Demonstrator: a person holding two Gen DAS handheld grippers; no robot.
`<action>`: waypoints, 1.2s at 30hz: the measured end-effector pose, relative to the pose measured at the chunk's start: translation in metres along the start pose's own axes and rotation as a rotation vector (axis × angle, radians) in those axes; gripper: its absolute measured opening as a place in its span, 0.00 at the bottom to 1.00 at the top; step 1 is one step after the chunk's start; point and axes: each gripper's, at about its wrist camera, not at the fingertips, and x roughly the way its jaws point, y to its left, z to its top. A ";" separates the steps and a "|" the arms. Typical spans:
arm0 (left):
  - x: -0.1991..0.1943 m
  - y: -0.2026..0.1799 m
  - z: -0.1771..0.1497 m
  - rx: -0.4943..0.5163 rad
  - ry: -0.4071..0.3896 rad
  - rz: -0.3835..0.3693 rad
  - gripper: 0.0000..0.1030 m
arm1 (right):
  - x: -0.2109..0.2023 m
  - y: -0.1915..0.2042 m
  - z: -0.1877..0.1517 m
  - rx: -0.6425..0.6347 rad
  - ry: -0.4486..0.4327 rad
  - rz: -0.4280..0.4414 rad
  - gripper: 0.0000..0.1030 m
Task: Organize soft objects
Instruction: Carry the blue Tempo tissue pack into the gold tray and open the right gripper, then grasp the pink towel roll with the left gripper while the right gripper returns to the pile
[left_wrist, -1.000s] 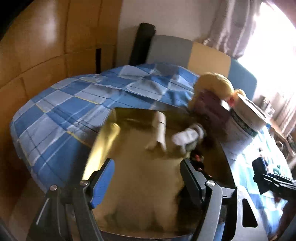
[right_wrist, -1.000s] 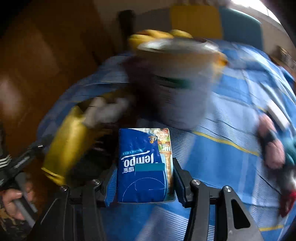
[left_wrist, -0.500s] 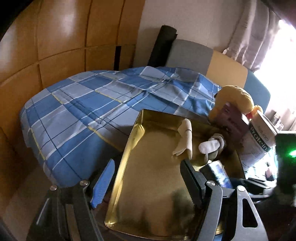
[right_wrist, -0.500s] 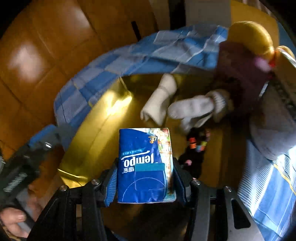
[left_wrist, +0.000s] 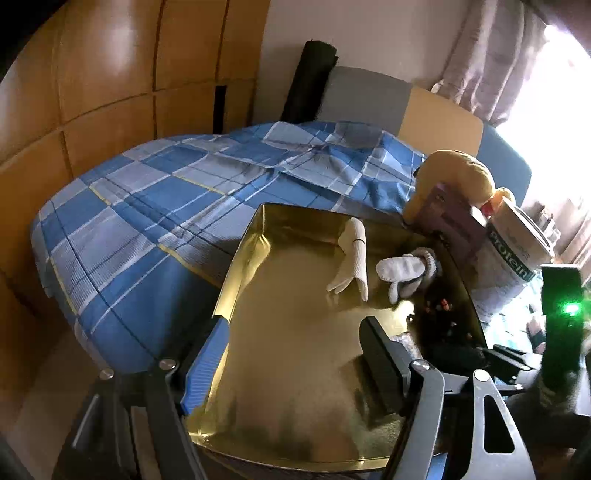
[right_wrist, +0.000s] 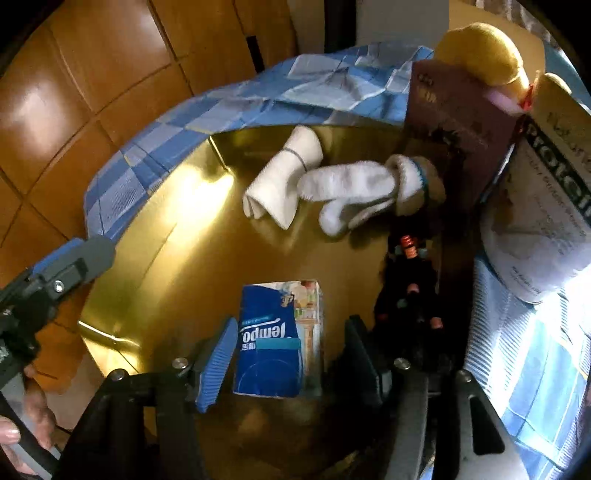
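A gold metal tray (left_wrist: 295, 369) lies on the bed. It holds a rolled white cloth (left_wrist: 351, 258), a white fluffy mitten (left_wrist: 402, 269) and a dark beaded item (left_wrist: 443, 321). My right gripper (right_wrist: 291, 323) is low over the tray (right_wrist: 177, 258), and its jaws are opening. The blue Tempo tissue pack (right_wrist: 273, 343) stands between them with a gap on each side. My left gripper (left_wrist: 295, 350) is open at the tray's near left corner, one finger outside the rim and one inside, holding nothing. It also shows in the right wrist view as the left gripper (right_wrist: 70, 266).
A blue checked sheet (left_wrist: 147, 221) covers the bed. At the tray's far right stand a yellow plush toy (left_wrist: 454, 173), a dark purple box (left_wrist: 450, 225) and a white protein tub (left_wrist: 517, 254). Wooden wall panels (left_wrist: 92, 92) rise to the left. A person's hand (right_wrist: 22, 424) holds the left gripper.
My right gripper carried the tissue pack left from the sheet to over the tray and lowered it. Its pads have now parted from the pack. The left gripper stayed put.
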 end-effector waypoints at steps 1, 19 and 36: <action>-0.001 -0.001 0.000 0.004 -0.003 -0.001 0.72 | -0.005 0.000 -0.001 0.000 -0.010 -0.001 0.59; -0.020 -0.043 -0.009 0.134 -0.024 -0.073 0.72 | -0.093 -0.037 -0.019 0.080 -0.278 -0.095 0.59; -0.027 -0.097 -0.023 0.277 0.006 -0.149 0.72 | -0.155 -0.136 -0.055 0.280 -0.362 -0.260 0.59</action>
